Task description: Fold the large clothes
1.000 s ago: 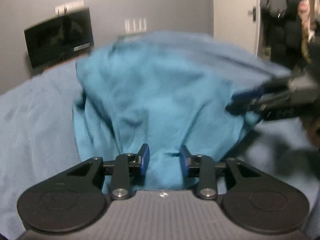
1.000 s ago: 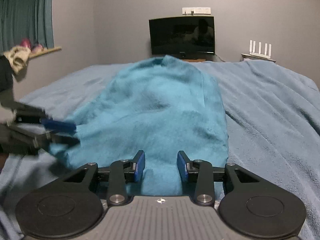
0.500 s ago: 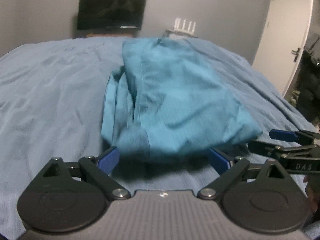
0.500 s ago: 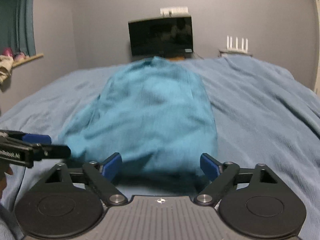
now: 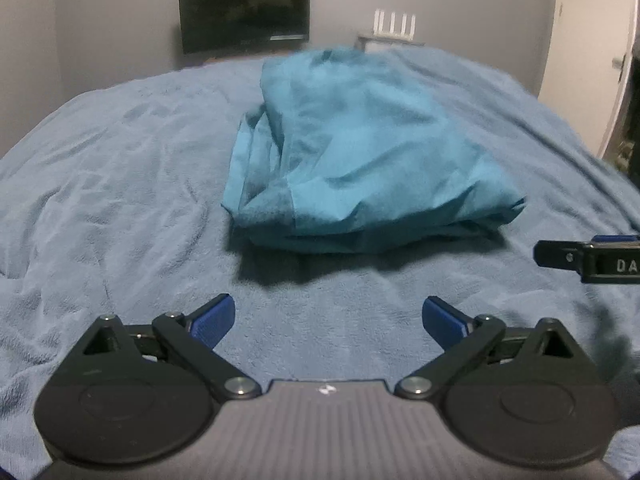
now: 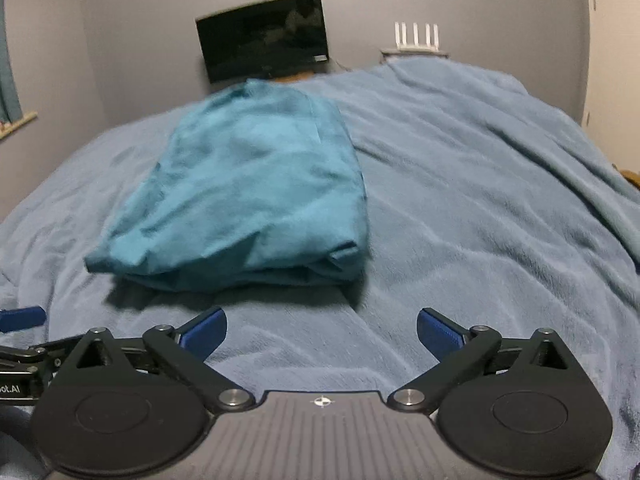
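Note:
A teal garment (image 5: 360, 160) lies folded in a thick bundle on the blue bedspread (image 5: 120, 200); it also shows in the right wrist view (image 6: 248, 200). My left gripper (image 5: 327, 318) is open and empty, a short way in front of the garment's near edge. My right gripper (image 6: 320, 330) is open and empty, also just short of the near edge. The right gripper's finger shows at the right edge of the left wrist view (image 5: 588, 258). The left gripper's blue fingertip (image 6: 22, 318) shows at the left edge of the right wrist view.
A dark TV (image 6: 264, 46) stands against the grey wall beyond the bed. A white router (image 6: 416, 38) sits on a shelf to its right. A white door (image 5: 588, 52) is at the right. The bedspread (image 6: 480, 200) spreads wide on both sides.
Both grippers were shut on the garment's edge one second ago. They have since opened, let it drop onto the bundle, and pulled back toward me.

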Demonstrator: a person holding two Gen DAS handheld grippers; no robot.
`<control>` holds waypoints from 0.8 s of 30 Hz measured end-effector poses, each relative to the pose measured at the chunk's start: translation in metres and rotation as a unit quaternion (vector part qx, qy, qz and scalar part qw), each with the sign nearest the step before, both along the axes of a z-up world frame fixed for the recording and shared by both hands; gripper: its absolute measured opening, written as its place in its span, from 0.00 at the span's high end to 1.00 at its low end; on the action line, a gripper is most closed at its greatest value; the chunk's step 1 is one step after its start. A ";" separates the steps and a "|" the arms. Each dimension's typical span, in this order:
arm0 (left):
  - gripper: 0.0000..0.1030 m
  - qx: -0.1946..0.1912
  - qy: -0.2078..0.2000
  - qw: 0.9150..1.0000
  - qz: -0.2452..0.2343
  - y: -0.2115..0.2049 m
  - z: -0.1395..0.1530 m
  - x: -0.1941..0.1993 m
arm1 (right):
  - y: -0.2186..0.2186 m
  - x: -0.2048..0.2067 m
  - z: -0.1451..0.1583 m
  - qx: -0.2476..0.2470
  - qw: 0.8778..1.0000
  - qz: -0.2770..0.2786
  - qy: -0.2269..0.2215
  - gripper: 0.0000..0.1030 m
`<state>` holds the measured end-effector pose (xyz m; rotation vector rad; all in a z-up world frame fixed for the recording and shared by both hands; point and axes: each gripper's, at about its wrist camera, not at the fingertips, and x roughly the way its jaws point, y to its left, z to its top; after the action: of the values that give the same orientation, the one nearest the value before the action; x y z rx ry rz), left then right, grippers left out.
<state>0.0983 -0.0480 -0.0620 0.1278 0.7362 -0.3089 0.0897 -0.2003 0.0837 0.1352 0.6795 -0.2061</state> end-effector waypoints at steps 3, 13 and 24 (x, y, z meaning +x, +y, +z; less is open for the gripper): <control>0.02 0.013 0.032 0.999 0.019 -0.001 -0.015 0.020 | 0.001 0.015 -0.015 -0.012 1.000 0.002 0.020 0.00; 0.02 -0.006 0.081 0.996 0.040 0.012 -0.031 0.033 | 0.013 0.039 -0.048 -0.041 0.995 0.015 0.089 0.02; 0.02 0.004 0.084 0.996 0.036 0.010 -0.032 0.032 | 0.009 0.043 -0.050 -0.042 0.994 0.016 0.095 0.02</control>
<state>0.1300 -0.0384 -0.0942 0.0843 0.9068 -0.2505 0.1331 -0.1911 0.0340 0.0234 0.8599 -0.2180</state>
